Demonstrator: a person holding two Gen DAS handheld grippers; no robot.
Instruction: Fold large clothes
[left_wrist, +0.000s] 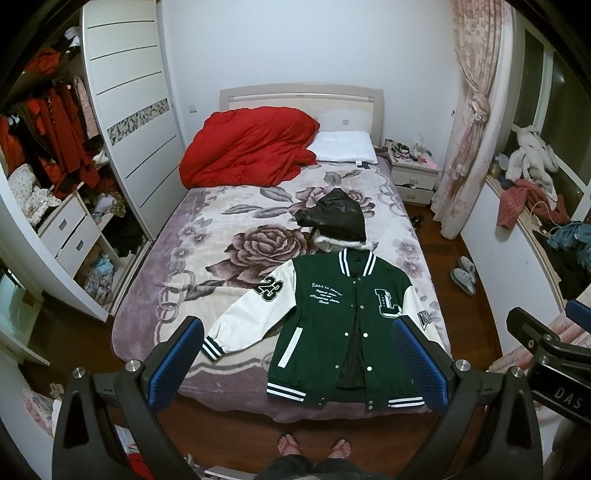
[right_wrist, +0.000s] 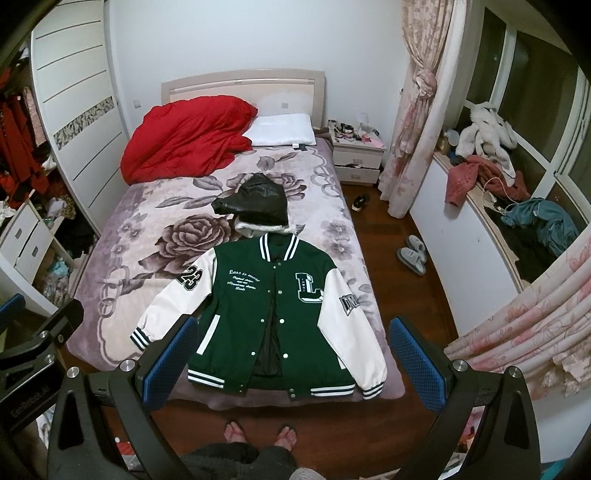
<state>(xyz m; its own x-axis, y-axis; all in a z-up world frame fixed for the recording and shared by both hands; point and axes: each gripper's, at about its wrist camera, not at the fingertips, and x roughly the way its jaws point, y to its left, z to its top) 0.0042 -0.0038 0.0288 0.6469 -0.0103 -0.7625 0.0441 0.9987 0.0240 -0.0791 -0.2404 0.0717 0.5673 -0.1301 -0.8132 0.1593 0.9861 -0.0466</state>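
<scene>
A green varsity jacket (left_wrist: 325, 317) with white sleeves lies flat, front up and unbuttoned, at the foot of the bed; it also shows in the right wrist view (right_wrist: 266, 310). A black folded garment (left_wrist: 334, 216) with a white fur edge lies just beyond its collar, also in the right wrist view (right_wrist: 255, 203). My left gripper (left_wrist: 299, 362) is open and empty, held above the foot of the bed. My right gripper (right_wrist: 293, 363) is open and empty, held above the jacket's hem.
The bed (left_wrist: 155, 295) has a floral blanket, a red duvet (left_wrist: 247, 147) and a white pillow (left_wrist: 345, 146) at the head. An open wardrobe (left_wrist: 55, 155) stands left. A nightstand (right_wrist: 356, 155), curtain, slippers (right_wrist: 412, 254) and a cluttered sill (right_wrist: 498, 184) are right. Feet stand below (right_wrist: 258, 432).
</scene>
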